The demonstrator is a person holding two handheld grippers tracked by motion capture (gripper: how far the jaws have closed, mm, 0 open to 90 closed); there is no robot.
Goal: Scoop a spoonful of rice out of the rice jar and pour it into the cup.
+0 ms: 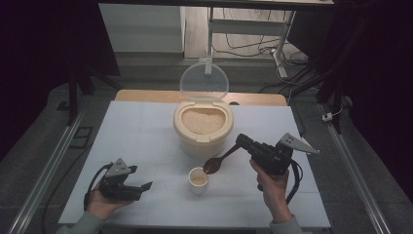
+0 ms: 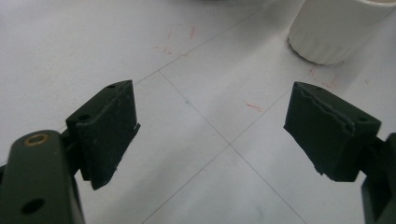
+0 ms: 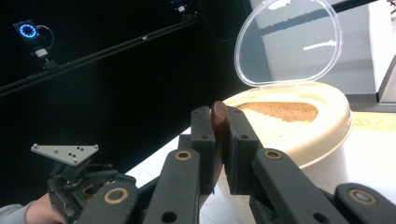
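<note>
My right tongs were clamped on the handle of a brown wooden spoon; in the right gripper view the handle end stuck up between the two closed jaws. The spoon's bowl hung just above and beside the rim of a small white cup, which had pale grain in it. I couldn't tell whether the bowl touched the cup.

My left tongs rested low at the near left of the white tabletop, jaws spread wide with nothing between them. In the left gripper view the cup's base sat ahead and to the right, well apart from the jaws.

A cream rice container stood at the middle of the tabletop behind the cup, its clear lid flipped upright and rice showing in the opening.

No brand, label or readable writing on anything. There were only thin grid lines and a few faint red pen marks on the tabletop, not legible as text.
</note>
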